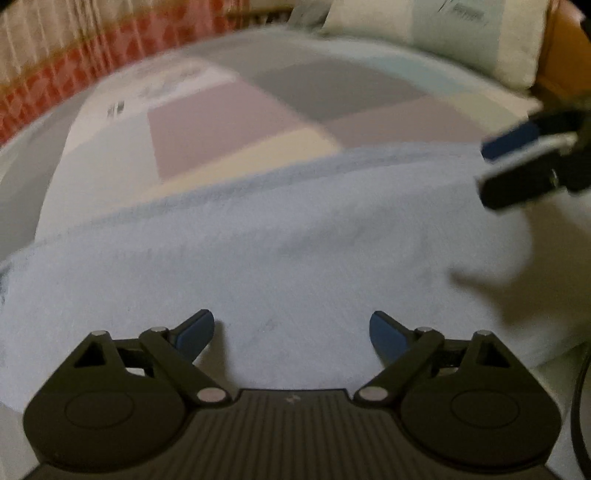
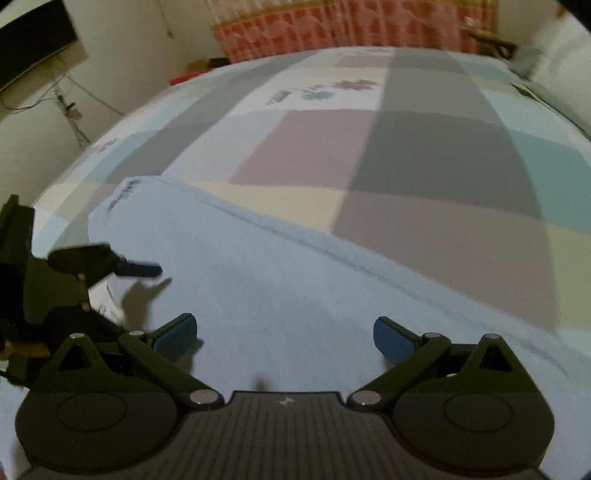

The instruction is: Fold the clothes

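Left wrist view: the left gripper (image 1: 291,332) hangs just above a pale blue garment (image 1: 258,258), its 2 blue-padded fingers (image 1: 195,330) spread wide with nothing between them. The garment lies flat across the near part of a bed, covering most of the lower half of the view. Past its far edge shows a bedspread (image 1: 332,92) of grey, mauve, cream and light-blue blocks. A pillow (image 1: 461,33) rests at the far right, and a red-and-cream patterned curtain (image 1: 74,55) runs along the far left. At the right edge, the right gripper (image 1: 509,166) reaches in over the garment and throws a dark shadow on the cloth below it. The whole view is blurred.

Right wrist view: the right gripper (image 2: 284,339) also stands wide, jaws empty, low over the pale blue garment (image 2: 277,288). The garment's folded edge runs on a slant from upper left to lower right, with the checked bedspread (image 2: 424,147) beyond it, bare but for a flower print. The left gripper (image 2: 140,269) enters from the left edge, above the garment's left part, 1 blue finger pointing right. Behind the bed hang the red curtain (image 2: 351,26) and, at upper left, a dark screen (image 2: 33,40) on a pale wall with cables (image 2: 74,110) trailing beneath.
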`<state>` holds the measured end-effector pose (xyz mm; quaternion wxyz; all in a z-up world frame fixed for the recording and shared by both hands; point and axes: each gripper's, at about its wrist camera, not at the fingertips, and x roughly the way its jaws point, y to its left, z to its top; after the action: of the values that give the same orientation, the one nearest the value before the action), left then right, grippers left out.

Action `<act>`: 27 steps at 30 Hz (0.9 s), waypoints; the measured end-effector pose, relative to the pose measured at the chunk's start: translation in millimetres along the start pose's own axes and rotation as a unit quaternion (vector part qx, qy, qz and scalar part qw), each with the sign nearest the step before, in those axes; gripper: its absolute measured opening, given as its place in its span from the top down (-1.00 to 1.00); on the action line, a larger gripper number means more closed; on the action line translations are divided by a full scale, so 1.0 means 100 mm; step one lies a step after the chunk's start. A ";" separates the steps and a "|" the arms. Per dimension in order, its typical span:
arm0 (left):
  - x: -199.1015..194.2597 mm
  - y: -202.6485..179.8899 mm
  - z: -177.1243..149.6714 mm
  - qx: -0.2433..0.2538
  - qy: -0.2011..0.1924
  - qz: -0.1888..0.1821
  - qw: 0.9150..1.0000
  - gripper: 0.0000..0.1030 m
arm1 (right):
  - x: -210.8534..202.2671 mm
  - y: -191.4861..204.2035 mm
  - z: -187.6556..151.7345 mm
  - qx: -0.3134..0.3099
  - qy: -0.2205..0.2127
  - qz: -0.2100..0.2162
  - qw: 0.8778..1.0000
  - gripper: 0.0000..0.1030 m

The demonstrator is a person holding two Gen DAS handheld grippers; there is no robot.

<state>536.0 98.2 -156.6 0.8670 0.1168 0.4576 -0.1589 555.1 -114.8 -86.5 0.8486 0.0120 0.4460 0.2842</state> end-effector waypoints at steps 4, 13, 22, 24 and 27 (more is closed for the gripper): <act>-0.04 0.12 -0.15 0.002 -0.007 -0.030 1.000 -0.79 | 0.50 -0.01 0.04 0.038 0.042 0.011 0.998 -1.00; 0.00 0.14 -0.19 0.006 -0.008 -0.039 0.999 -0.95 | 0.63 0.20 -0.05 -0.030 0.023 -0.037 0.999 -1.00; -0.06 0.11 -0.12 0.009 0.002 -0.032 0.999 -0.93 | 0.10 0.06 -0.15 0.001 -0.005 -0.065 0.998 -1.00; -0.09 0.07 -0.07 0.015 0.000 -0.025 1.000 -0.93 | -0.10 -0.07 -0.28 -0.002 -0.007 -0.104 0.995 -1.00; -0.15 -0.07 0.11 0.038 -0.022 -0.027 0.999 -0.93 | -0.30 -0.31 -0.46 0.010 0.001 -0.135 0.991 -1.00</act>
<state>534.1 90.6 -138.4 0.8671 0.1335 0.4351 -0.2023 521.1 -166.3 -100.4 0.8786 -0.0403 0.4470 0.1632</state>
